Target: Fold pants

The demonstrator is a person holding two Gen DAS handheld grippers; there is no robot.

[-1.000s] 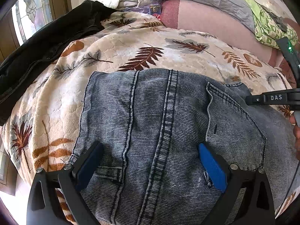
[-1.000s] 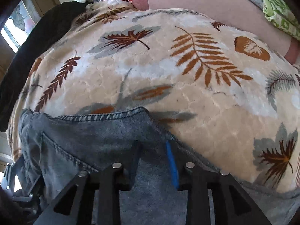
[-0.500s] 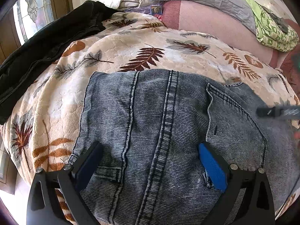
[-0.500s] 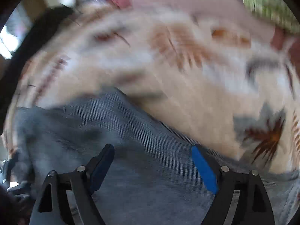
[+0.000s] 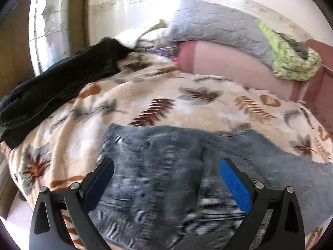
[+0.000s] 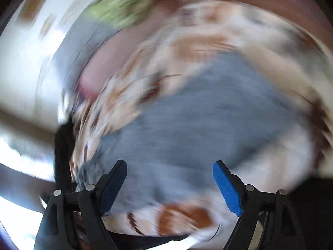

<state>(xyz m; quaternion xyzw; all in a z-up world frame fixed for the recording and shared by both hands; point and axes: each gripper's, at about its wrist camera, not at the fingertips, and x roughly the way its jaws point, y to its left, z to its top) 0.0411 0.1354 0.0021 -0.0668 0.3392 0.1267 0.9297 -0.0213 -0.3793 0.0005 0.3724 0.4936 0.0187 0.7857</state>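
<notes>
Your folded jeans (image 5: 177,179) lie flat on the leaf-print blanket (image 5: 145,95), long axis running left to right. Your left gripper (image 5: 166,179) and right gripper (image 6: 169,177) both gape, holding nothing.

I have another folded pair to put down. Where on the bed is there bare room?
Free: leaf blanket between the jeans, black garment and pink cushion. Crowded: the far edge with the grey pillow and green cloth.

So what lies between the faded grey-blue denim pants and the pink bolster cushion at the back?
Only the cream leaf-print blanket lies between the denim pants and the pink bolster, with nothing resting on that stretch. The left wrist view shows it.
</notes>
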